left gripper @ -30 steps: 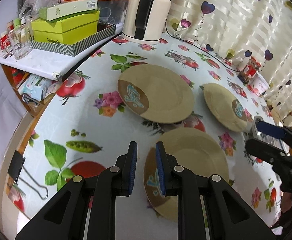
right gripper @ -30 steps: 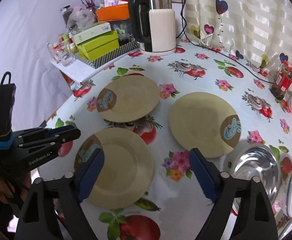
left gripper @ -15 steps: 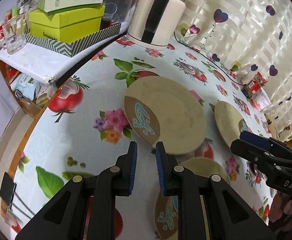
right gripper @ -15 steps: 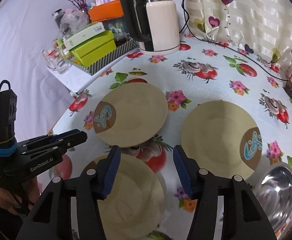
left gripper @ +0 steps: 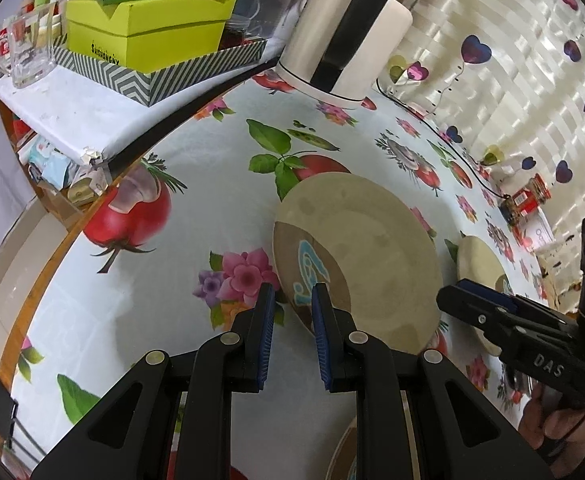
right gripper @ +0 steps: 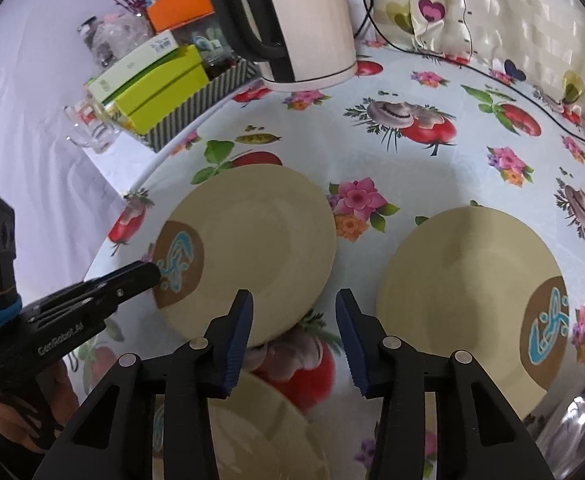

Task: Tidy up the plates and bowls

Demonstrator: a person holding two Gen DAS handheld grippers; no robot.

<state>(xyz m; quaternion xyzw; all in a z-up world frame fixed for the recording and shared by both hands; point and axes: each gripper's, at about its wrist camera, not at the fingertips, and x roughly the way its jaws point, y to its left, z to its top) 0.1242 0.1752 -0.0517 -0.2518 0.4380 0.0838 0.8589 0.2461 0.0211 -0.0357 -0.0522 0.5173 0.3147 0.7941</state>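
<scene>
Three beige plates with a brown and blue patch lie on the fruit-print tablecloth. The far-left plate (left gripper: 372,256) (right gripper: 252,252) lies just ahead of both grippers. My left gripper (left gripper: 292,298) is open a little, its tips at that plate's patterned near rim, not gripping. It also shows in the right wrist view (right gripper: 148,274). My right gripper (right gripper: 294,304) is open over the same plate's near right edge and shows in the left wrist view (left gripper: 464,292). A second plate (right gripper: 468,296) lies to the right. A third plate (right gripper: 248,432) lies under the right gripper. A steel bowl (right gripper: 584,420) sits at the bottom right.
A white electric kettle (right gripper: 304,20) stands at the back with its cord (right gripper: 504,84) along the curtain. A striped tray with green boxes (left gripper: 152,36) and glass mugs (left gripper: 20,52) sit on a side shelf left. A red-lidded jar (left gripper: 526,200) stands at the right.
Both grippers have moved forward, away from the nearest plate and up to the far-left plate. The right gripper's jaws have narrowed from wide open. The left gripper's gap is unchanged.
</scene>
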